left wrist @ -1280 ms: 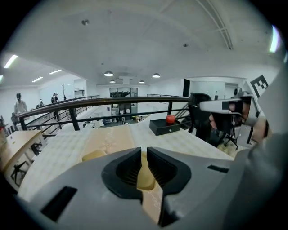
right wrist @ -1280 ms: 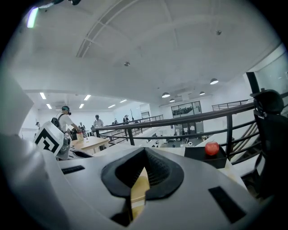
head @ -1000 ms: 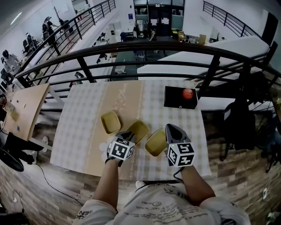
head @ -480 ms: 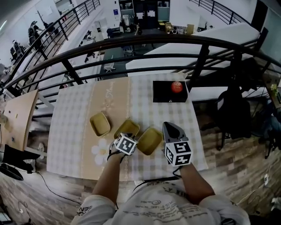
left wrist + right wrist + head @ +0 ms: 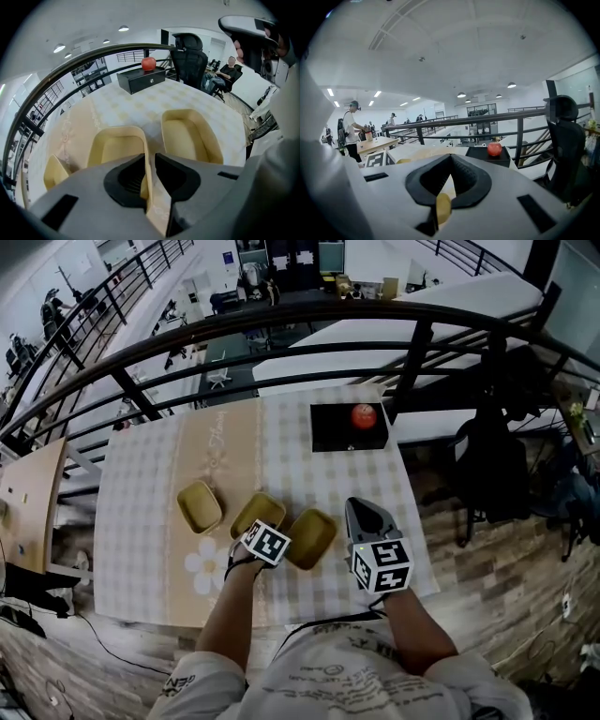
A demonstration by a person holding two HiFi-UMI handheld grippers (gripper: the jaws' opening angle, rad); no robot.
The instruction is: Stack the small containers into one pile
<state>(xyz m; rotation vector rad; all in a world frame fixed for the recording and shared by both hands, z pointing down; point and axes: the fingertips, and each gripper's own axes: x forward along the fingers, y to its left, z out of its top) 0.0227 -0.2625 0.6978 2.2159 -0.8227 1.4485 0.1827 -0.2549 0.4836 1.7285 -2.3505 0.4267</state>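
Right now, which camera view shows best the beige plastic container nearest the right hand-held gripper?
The left gripper view: the beige plastic container is close, rim and empty inside clear. The head view shows it small, from above. The right gripper view shows at most a beige sliver past its jaws.

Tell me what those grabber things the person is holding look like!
Both the left gripper and the right gripper are smooth grey plastic with pointed jaws lined in black ribbed pads. Each carries a white cube printed with black square patterns. The person wears a light short-sleeved T-shirt with print.
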